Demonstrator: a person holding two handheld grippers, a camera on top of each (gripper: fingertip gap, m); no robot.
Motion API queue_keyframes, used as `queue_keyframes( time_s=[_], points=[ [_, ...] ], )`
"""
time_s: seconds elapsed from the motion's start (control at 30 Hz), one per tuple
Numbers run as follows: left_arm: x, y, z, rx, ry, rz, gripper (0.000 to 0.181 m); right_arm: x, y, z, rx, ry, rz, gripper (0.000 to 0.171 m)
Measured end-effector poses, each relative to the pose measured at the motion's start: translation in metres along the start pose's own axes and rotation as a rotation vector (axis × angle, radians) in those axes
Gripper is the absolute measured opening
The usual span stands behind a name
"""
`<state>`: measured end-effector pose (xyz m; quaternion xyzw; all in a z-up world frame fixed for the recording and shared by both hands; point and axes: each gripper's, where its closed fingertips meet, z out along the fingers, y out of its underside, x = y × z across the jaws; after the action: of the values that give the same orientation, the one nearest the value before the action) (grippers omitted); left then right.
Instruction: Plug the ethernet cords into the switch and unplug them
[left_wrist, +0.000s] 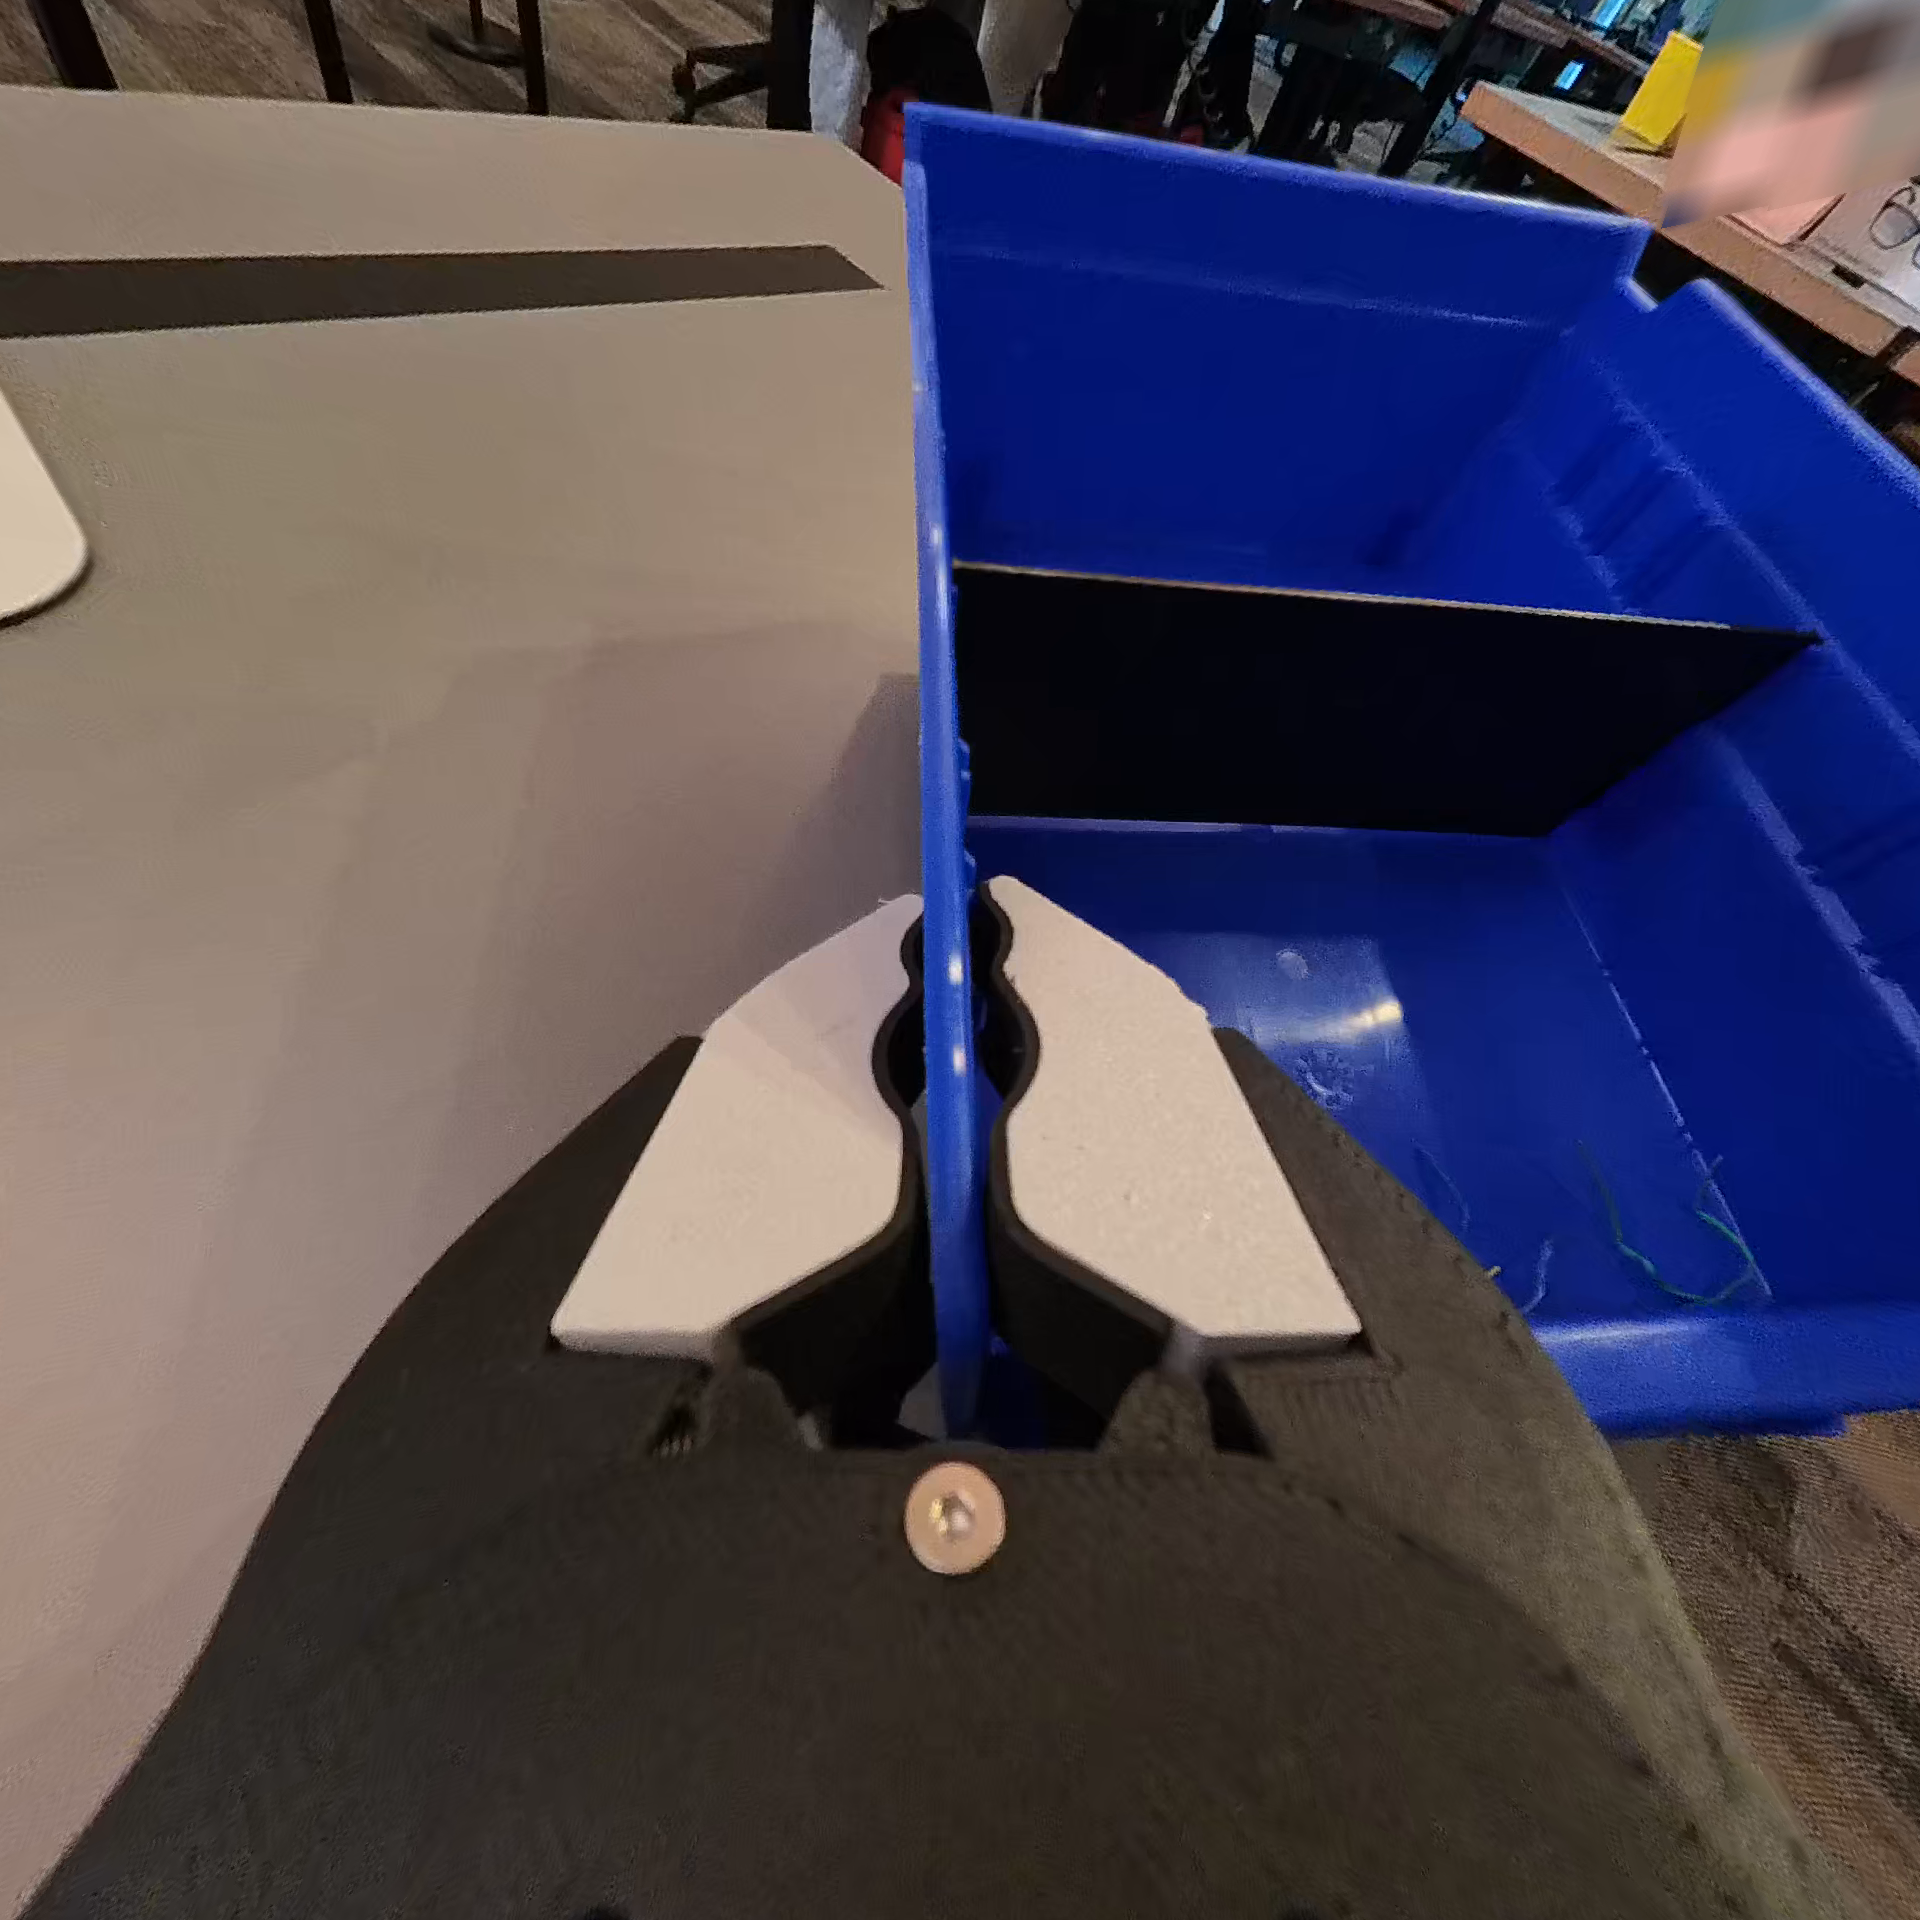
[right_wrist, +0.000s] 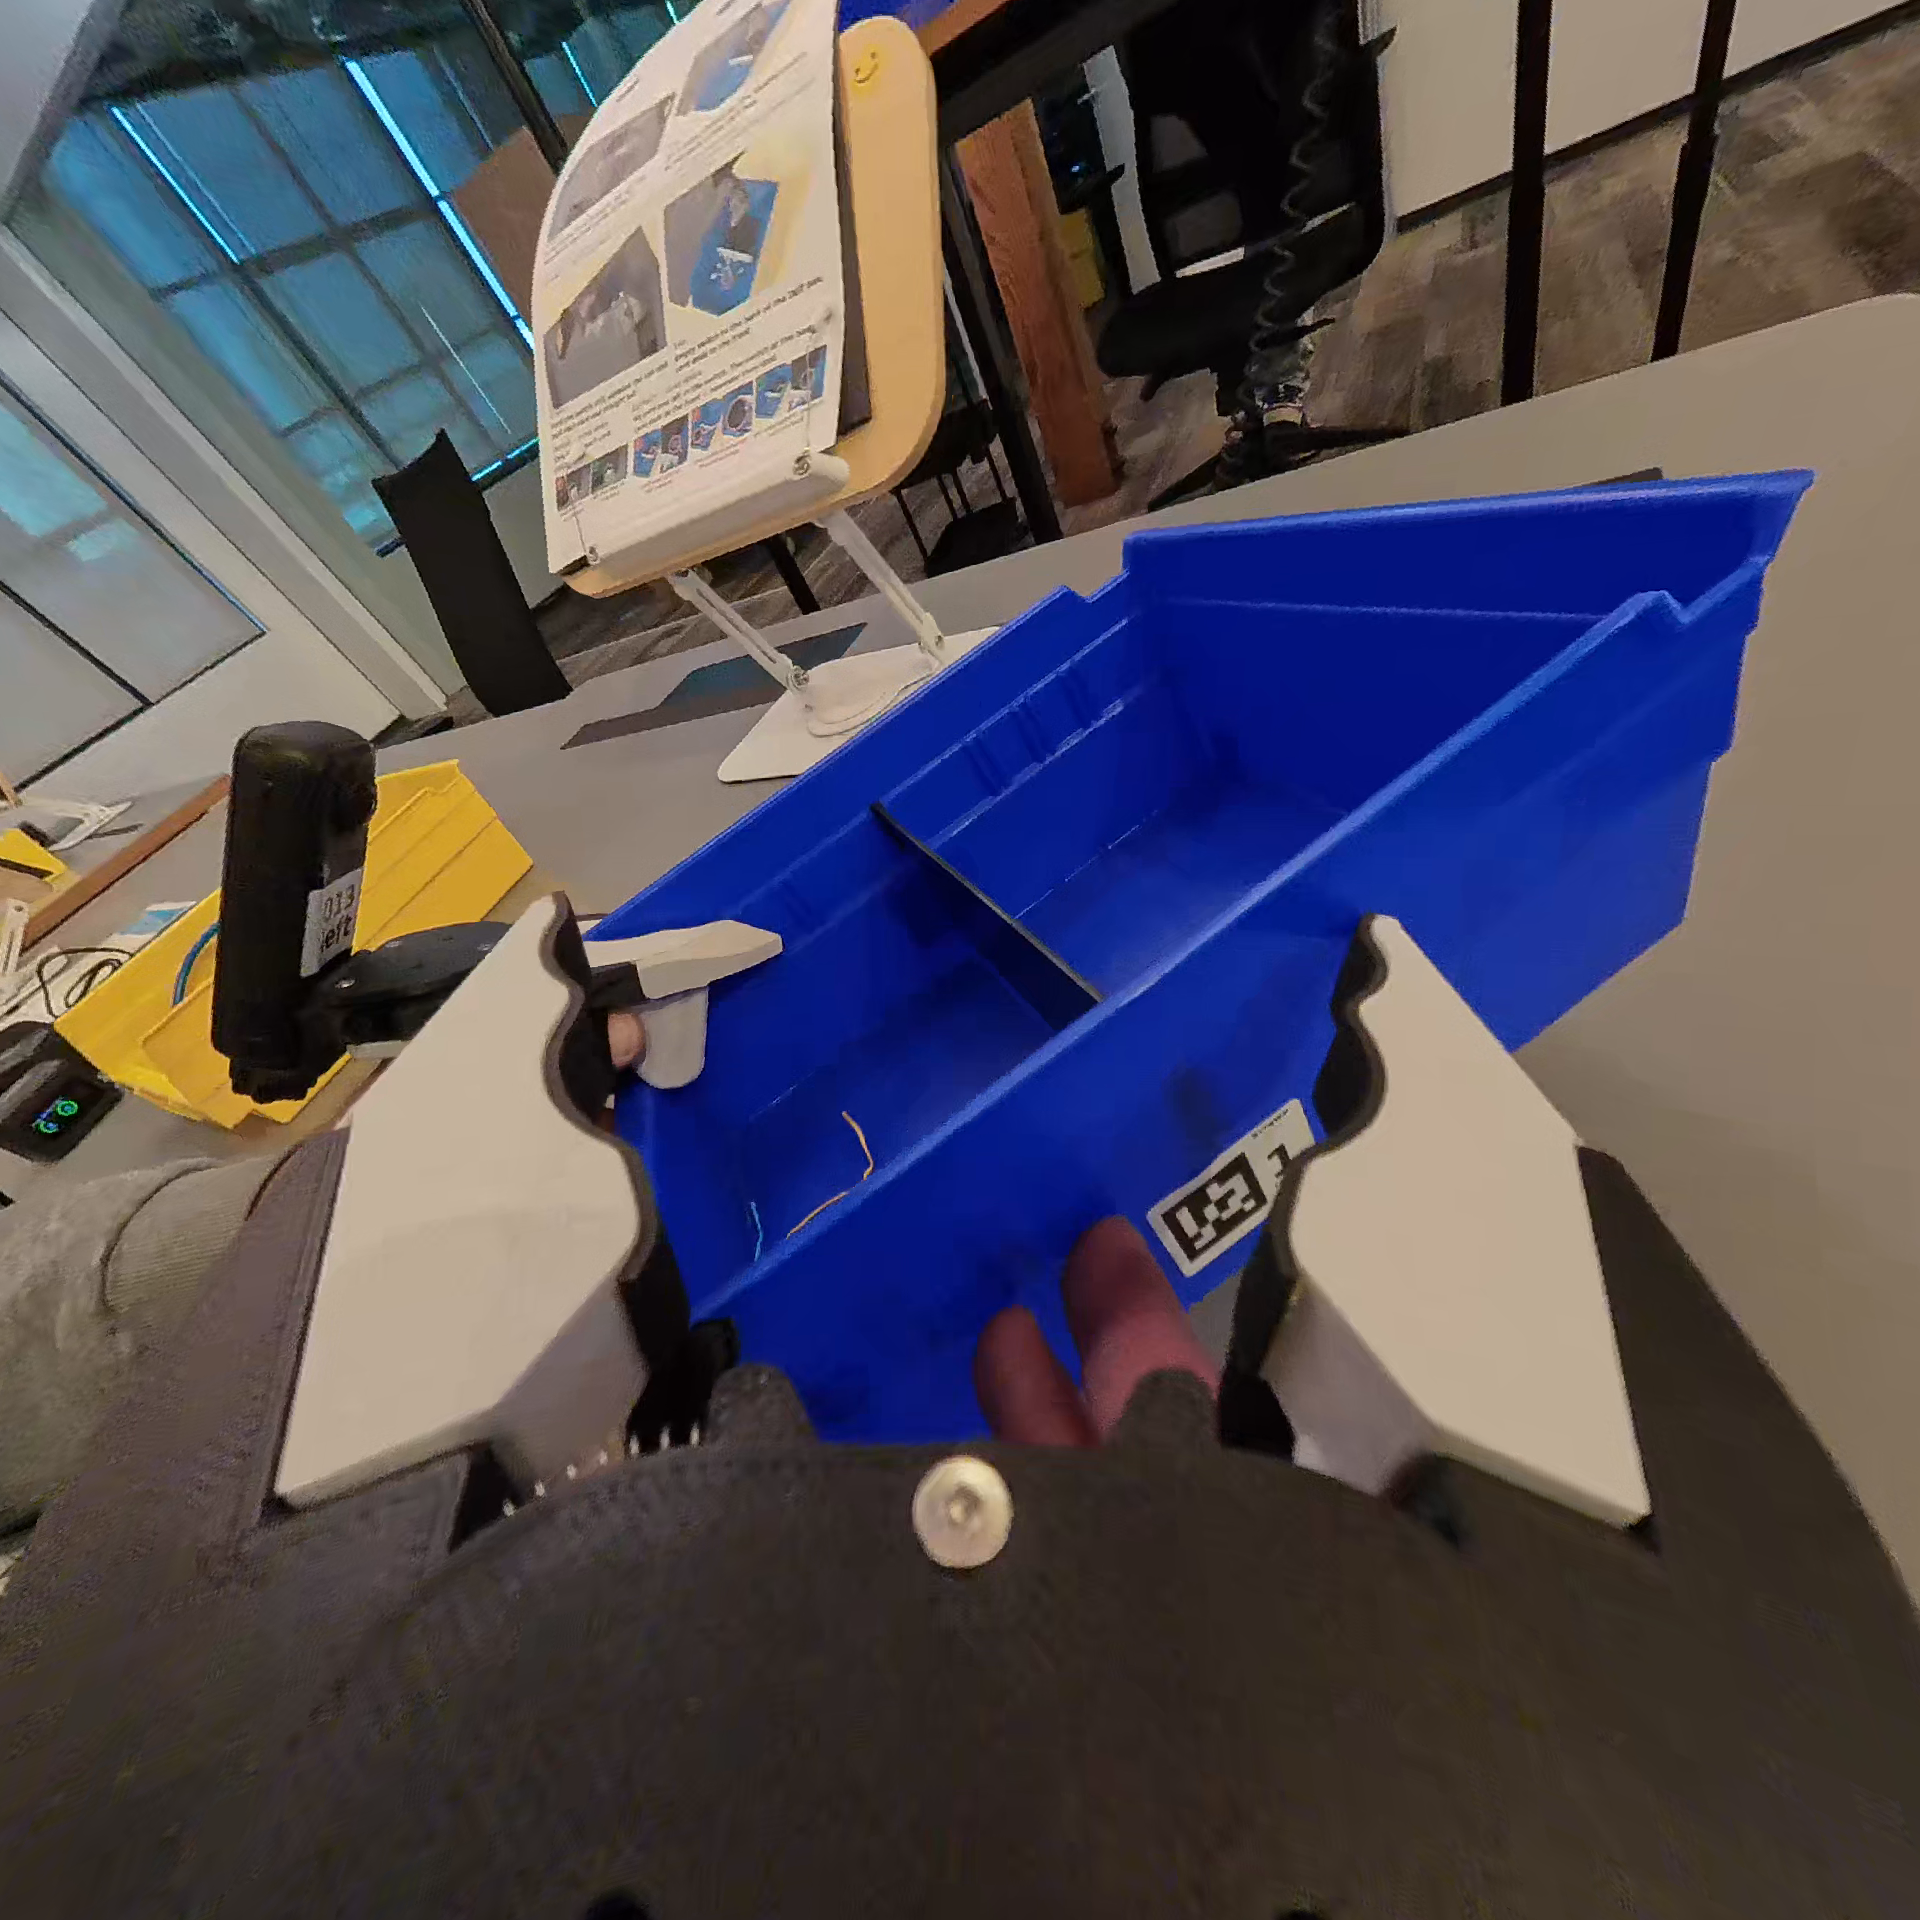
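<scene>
While my left tool (left_wrist: 951, 997) clenches the blue bin's (left_wrist: 1351, 436) side wall, bin on grey tabletop (left_wrist: 416, 623), black divider (left_wrist: 1351, 707) inside, my right tool (right_wrist: 961, 1049) released, no switch or cords visible.

Black tool (left_wrist: 951, 935), white fingers (left_wrist: 769, 1143), grey sleeve (right_wrist: 125, 1247)

A grey table (right_wrist: 1714, 1143) carries everything here, with a dark slot (left_wrist: 416, 289) cut along its far part. On it sits a blue bin (right_wrist: 1351, 831) — though it looks tilted, and whether its base rests flat I cannot tell — and beyond that stands a document stand (right_wrist: 831, 717) on a white base plate. Off to the left a yellow bin (right_wrist: 416, 852) lies beside a small black device with a lit screen (right_wrist: 52, 1117).
</scene>
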<state>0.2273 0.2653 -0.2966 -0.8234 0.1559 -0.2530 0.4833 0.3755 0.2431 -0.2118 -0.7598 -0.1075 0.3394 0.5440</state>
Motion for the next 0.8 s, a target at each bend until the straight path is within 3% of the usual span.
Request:
queue_keyframes(
  time_s=[0.33,0.57,0.8],
  points=[
    [0.035,0.003,0.020,-0.004,0.039,0.037,0.027,0.039,0.005,0.000,-0.095,0.028,-0.074,0.135],
    [0.080,0.010,0.022,-0.043,0.156,0.027,0.066,0.073,0.011,0.002,-0.163,0.071,-0.098,0.132],
    [0.106,0.017,0.027,-0.083,0.272,-0.070,0.077,0.104,0.021,0.006,-0.266,0.146,-0.205,0.128]
  ],
)
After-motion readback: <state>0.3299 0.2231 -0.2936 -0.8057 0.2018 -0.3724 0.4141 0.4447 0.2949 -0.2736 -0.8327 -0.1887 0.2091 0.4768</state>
